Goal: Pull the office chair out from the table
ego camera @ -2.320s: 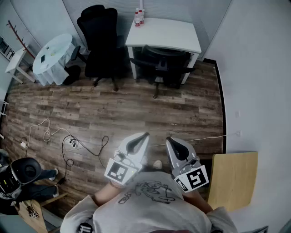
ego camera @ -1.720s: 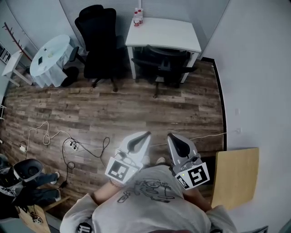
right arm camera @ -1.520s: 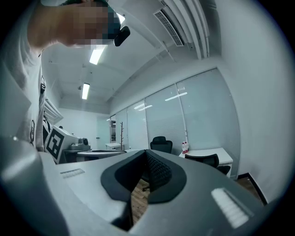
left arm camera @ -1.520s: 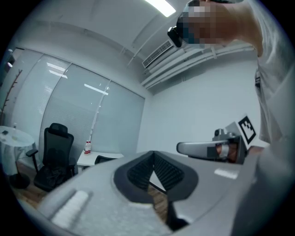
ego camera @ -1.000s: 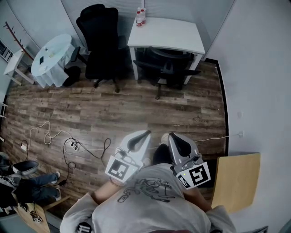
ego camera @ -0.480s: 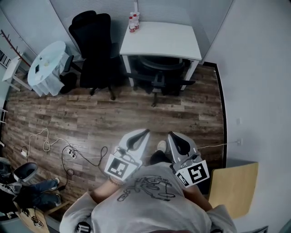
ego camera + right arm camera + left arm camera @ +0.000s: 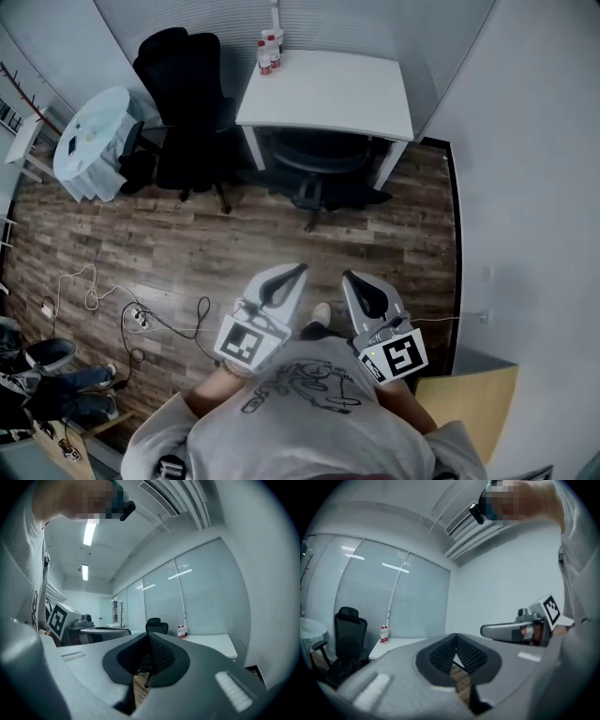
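Note:
A black office chair [image 7: 317, 176] stands tucked under the white table [image 7: 328, 94] at the far wall; only its seat edge, armrests and base show. My left gripper [image 7: 300, 271] and right gripper [image 7: 348, 277] are held side by side in front of me, well short of the chair, pointing level toward it. Both are shut with nothing between the jaws. In the left gripper view the left gripper [image 7: 456, 638] is closed, with the table [image 7: 401, 644] far ahead. The right gripper [image 7: 149, 635] is likewise closed in its own view.
A second black chair [image 7: 183, 103] stands left of the table, beside a round cloth-covered table [image 7: 89, 141]. Bottles [image 7: 269, 52] sit on the white table's far left corner. Cables [image 7: 141, 314] lie on the wood floor at left. A wooden panel [image 7: 464, 403] leans at right.
Both grippers, still shut, have travelled forward with me across the floor; the table and the tucked-in chair are nearer and lower in the head view.

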`<action>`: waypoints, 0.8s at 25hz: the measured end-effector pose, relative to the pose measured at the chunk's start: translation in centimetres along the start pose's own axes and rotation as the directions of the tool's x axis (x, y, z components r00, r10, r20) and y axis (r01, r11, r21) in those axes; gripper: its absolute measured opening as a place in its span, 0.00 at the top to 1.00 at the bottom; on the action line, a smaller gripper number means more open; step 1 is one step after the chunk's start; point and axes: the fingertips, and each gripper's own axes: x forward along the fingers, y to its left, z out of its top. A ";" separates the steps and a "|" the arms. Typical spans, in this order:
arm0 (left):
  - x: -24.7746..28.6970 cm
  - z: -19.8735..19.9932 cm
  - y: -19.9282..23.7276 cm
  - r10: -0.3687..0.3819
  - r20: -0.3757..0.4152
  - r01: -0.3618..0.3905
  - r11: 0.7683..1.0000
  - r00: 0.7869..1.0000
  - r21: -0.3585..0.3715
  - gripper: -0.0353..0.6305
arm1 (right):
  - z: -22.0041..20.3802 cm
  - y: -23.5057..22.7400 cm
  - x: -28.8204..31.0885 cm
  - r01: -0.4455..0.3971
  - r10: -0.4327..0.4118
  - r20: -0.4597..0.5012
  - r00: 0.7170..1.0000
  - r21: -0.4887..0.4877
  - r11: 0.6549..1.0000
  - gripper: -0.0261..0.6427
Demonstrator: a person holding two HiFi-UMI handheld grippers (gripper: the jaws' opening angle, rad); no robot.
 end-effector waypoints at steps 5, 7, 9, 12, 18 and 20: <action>4.6 -1.0 1.2 0.031 -0.020 -0.032 0.999 0.999 -0.008 0.94 | -0.7 -5.7 0.7 -0.009 0.009 -0.017 1.000 0.017 1.000 0.95; 5.9 -1.7 1.4 0.042 -0.037 -0.042 0.999 0.998 -0.005 0.94 | -1.0 -7.2 0.8 -0.012 0.012 -0.022 1.000 0.025 1.000 0.95; 6.9 -2.1 1.6 0.051 -0.049 -0.051 0.999 0.997 -0.003 0.94 | -1.4 -8.1 1.0 -0.018 0.019 -0.027 0.999 0.028 0.999 0.95; 7.9 -2.1 2.0 0.059 -0.047 -0.059 0.998 0.997 -0.001 0.94 | -1.7 -8.9 1.5 -0.032 0.033 -0.033 0.999 0.035 0.999 0.95; 9.1 -2.2 3.3 0.071 -0.047 -0.070 0.997 0.996 0.017 0.94 | -1.9 -9.8 2.8 -0.053 0.053 -0.037 0.998 0.015 0.999 0.95; 9.4 -2.4 4.4 0.069 -0.040 -0.068 0.997 0.997 0.020 0.94 | -2.1 -10.2 3.5 -0.055 0.055 -0.039 0.998 0.009 0.998 0.95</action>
